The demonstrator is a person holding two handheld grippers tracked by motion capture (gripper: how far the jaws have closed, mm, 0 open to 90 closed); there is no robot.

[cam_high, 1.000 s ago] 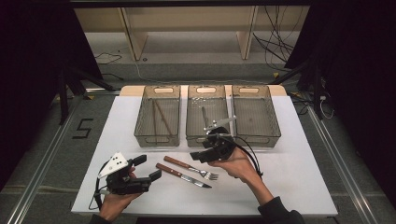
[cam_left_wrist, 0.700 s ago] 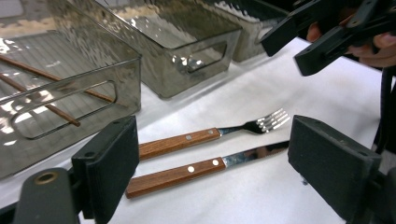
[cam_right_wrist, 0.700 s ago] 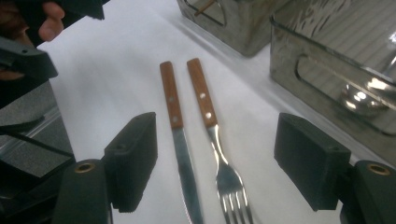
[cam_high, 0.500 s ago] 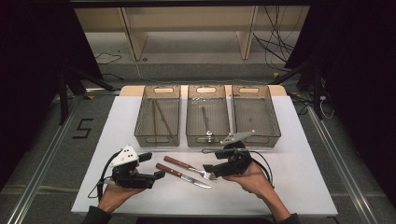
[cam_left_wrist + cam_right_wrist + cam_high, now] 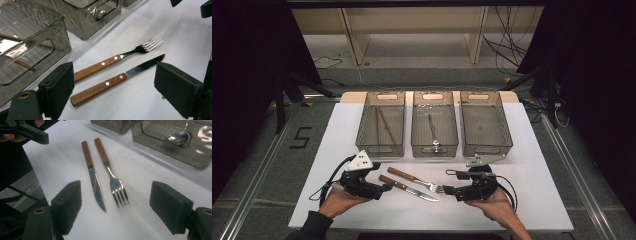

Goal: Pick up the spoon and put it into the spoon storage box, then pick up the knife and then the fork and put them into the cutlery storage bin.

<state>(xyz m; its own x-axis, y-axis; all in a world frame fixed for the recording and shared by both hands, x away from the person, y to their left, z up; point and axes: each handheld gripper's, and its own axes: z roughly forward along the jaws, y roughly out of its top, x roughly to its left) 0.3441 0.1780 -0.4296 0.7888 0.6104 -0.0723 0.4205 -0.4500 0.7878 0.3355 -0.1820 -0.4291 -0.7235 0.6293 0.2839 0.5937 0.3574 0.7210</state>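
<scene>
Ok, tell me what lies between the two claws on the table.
A fork and a knife, side by side with wooden handles toward the left claw and tips toward the right claw. This shows in the high view.

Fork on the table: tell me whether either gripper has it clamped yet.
No, the fork lies free on the table beside the knife, ahead of the right gripper's open jaws.

left gripper point(image 5: 384, 187) open, right gripper point(image 5: 451, 183) (low) – just widening

I see a white counter point(image 5: 542, 200) carrying three clear bins point(image 5: 434, 125) along its far side. Near me lie a fork point(image 5: 417, 180) and knife point(image 5: 408, 188).
</scene>
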